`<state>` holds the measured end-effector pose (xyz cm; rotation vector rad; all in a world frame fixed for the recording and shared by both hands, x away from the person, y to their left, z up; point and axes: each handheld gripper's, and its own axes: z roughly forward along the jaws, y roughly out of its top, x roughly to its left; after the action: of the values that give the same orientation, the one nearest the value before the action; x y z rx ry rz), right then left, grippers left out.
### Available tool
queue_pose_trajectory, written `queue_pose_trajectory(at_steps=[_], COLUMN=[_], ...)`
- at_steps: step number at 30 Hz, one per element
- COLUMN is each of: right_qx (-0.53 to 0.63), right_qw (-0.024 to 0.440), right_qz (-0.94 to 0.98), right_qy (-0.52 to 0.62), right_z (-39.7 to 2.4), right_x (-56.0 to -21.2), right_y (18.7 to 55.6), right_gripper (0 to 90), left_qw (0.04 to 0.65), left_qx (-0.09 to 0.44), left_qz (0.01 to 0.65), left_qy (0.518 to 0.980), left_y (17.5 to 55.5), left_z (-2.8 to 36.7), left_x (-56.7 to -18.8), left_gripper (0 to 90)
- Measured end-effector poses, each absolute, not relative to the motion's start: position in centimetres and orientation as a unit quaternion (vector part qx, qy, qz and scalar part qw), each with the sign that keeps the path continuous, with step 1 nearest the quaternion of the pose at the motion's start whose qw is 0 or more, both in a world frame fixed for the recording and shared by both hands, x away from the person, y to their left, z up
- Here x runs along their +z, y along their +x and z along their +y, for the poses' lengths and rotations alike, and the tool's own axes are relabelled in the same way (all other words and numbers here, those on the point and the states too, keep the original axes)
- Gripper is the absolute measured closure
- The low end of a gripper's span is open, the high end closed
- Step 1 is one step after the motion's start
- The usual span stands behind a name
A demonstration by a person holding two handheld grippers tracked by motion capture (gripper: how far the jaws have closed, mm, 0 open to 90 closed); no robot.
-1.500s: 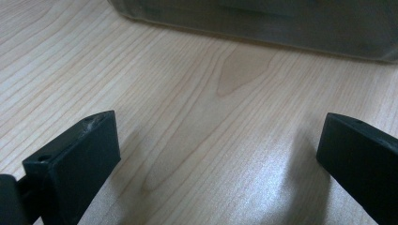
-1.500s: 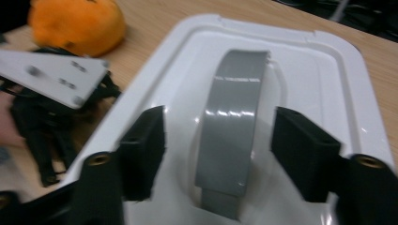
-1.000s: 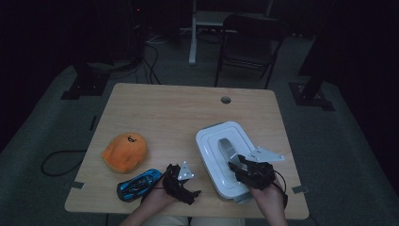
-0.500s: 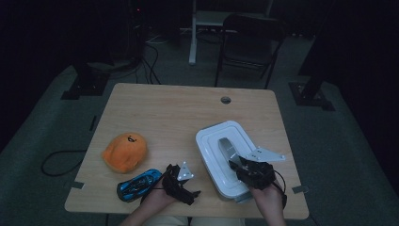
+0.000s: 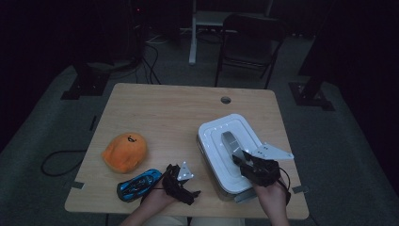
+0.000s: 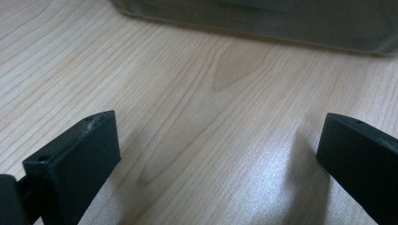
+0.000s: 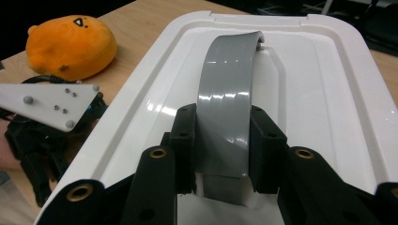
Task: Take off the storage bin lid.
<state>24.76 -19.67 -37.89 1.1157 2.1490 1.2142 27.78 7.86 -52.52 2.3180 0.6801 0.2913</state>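
The right claw has just closed its jaws on the grey handle of the white bin near the bench's right front corner; the left claw gapes empty over bare wood

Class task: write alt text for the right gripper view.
The right gripper has closed its black jaws on the grey handle of a white bin lid. An orange plush toy lies on the wooden table beyond, by the left gripper.
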Motion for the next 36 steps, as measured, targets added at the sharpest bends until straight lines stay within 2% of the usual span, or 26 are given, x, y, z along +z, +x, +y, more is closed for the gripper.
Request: queue_pose_trajectory(at_steps=[16,36], right_qx=[0.447,0.453], right_qw=[0.245,0.268], right_qz=[0.758,0.725], right_qy=[0.407,0.446], right_z=[-20.9,-24.3], right_x=[-36.0,-35.9], right_y=[27.2,31.2], right_gripper=[67.6,67.6], left_qw=[0.346,0.346], left_qx=[0.112,0.112], left_qz=[0.262,0.262], left_qy=[0.894,0.894], left_y=[27.8,27.8], left_z=[7.9,7.9], left_x=[-52.5,-52.5], left_gripper=[0.4,0.4])
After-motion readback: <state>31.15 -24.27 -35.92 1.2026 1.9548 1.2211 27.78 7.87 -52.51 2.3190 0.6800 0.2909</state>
